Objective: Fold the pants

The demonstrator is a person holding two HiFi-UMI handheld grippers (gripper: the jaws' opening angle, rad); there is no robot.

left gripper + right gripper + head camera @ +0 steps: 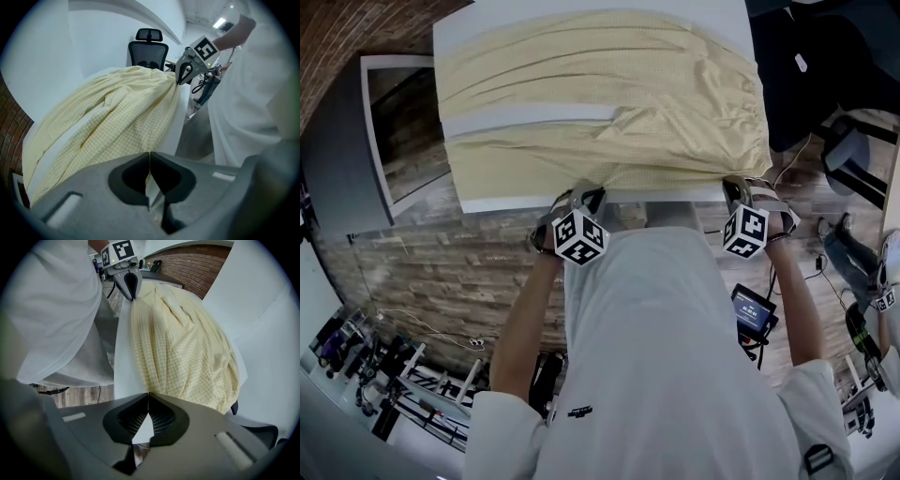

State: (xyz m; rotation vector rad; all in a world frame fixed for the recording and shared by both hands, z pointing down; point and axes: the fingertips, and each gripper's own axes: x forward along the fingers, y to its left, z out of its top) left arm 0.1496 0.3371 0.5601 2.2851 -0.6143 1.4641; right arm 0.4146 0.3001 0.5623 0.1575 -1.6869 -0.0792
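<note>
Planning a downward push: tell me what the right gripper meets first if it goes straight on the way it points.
The right gripper is shut on the pants; straight on, it likely meets the white table beneath them.

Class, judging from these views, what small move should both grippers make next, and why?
Probably raise both a little together: the left gripper and right gripper each seem to pinch the near edge of the pants, which lie spread unfolded on the table.

Your left gripper (pixel 586 195) and right gripper (pixel 739 185) point steeply down, arms outstretched, each with jaws pinched closed on the pants' (pixel 600 94) near edge.
</note>
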